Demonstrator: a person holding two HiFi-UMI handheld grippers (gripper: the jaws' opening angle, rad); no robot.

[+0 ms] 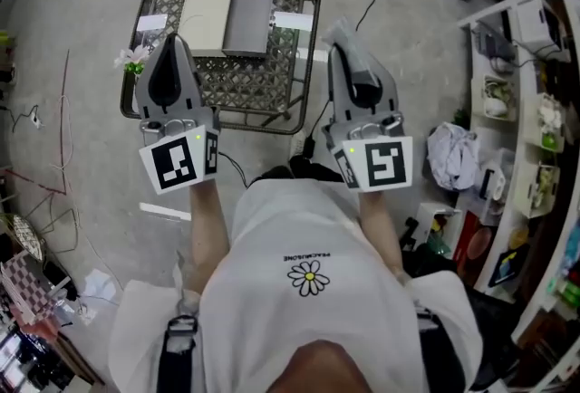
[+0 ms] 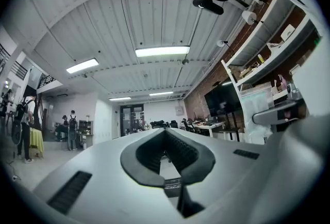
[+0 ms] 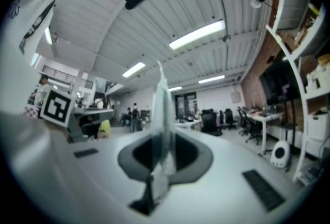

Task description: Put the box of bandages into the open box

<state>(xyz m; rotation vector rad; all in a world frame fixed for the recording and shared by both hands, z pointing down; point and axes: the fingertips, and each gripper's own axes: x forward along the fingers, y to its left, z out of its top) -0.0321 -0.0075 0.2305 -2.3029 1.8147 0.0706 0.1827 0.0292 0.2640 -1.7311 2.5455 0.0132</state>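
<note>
The open box lies on a wire-mesh table in the head view, its grey inside bare and its white lid folded out to the left. Both grippers hang level in front of the table's near edge. My left gripper is shut with nothing between its pads. My right gripper is shut on a thin pale flat piece, seen edge-on and standing up out of the jaws. I cannot tell what that piece belongs to. No separate bandage box shows.
White tags lie on the table at both sides of the box, and small flowers sit at its left edge. Shelves full of items stand at the right, with a white bundle beside them. Cables cross the floor.
</note>
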